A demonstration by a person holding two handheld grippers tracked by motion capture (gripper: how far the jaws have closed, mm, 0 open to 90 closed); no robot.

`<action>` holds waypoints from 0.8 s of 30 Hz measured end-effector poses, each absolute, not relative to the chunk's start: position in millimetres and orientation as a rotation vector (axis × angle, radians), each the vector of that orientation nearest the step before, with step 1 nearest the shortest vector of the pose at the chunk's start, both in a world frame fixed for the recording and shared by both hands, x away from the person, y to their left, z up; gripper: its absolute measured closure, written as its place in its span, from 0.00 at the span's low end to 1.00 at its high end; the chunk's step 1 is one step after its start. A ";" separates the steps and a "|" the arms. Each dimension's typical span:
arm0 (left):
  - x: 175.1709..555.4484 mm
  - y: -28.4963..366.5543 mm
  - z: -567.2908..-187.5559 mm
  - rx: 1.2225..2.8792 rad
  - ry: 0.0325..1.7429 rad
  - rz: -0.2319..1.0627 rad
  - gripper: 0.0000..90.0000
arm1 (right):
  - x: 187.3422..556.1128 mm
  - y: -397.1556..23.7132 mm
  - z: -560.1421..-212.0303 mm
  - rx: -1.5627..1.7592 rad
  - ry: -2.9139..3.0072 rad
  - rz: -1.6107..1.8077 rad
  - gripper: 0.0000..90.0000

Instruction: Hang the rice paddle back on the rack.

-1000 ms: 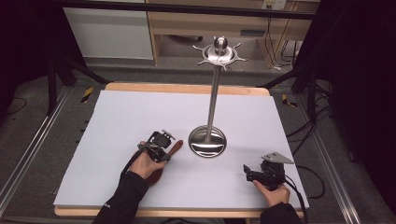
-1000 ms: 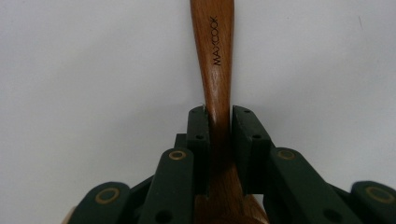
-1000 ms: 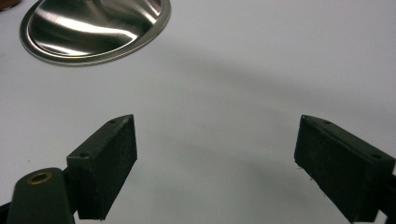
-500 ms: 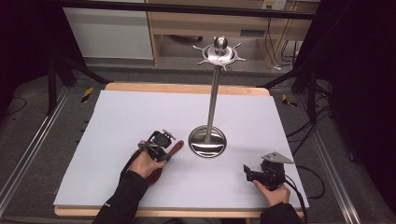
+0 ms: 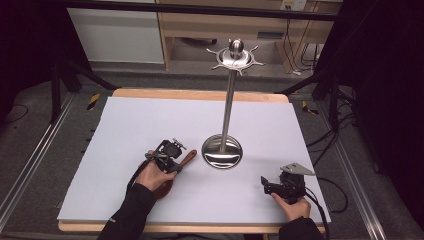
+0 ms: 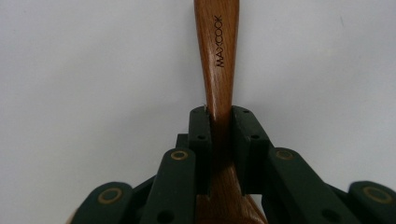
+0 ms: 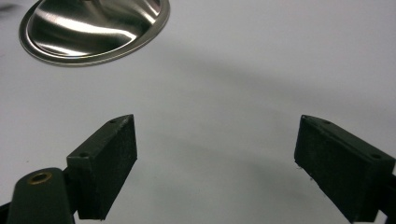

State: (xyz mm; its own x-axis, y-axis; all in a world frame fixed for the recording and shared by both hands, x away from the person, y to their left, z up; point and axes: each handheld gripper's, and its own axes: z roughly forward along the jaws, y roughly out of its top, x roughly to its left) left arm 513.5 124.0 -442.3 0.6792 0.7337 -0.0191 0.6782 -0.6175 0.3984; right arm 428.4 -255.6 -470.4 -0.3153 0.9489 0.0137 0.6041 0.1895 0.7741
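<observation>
Your right gripper (image 5: 263, 184) sits nearest you at the front right of the white table (image 5: 125, 130), resting low with its jaws spread wide and nothing between them; in the right gripper view only bare table lies between the two pads (image 7: 105, 158). Your left gripper (image 5: 176, 165) is a little farther in, left of centre, its jaws pinching the narrow handle of a wooden utensil (image 6: 217, 60), which carries the printed word MAXCOOK and lies low over the table. Just beyond and to the right of that gripper stands a metal stand (image 5: 227, 110), its round shiny base (image 7: 93, 28) on the table and a ring of hooks at the top.
</observation>
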 end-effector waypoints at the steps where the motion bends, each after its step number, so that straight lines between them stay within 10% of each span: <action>1: 512.6 124.9 -441.3 2.508 1.108 0.210 0.87 | 428.4 -255.6 -470.4 1.450 1.995 0.958 0.15; 24: 480.0 154.7 -407.4 2.302 1.047 0.306 0.88 | 428.3 -255.7 -470.4 1.448 1.991 0.955 0.15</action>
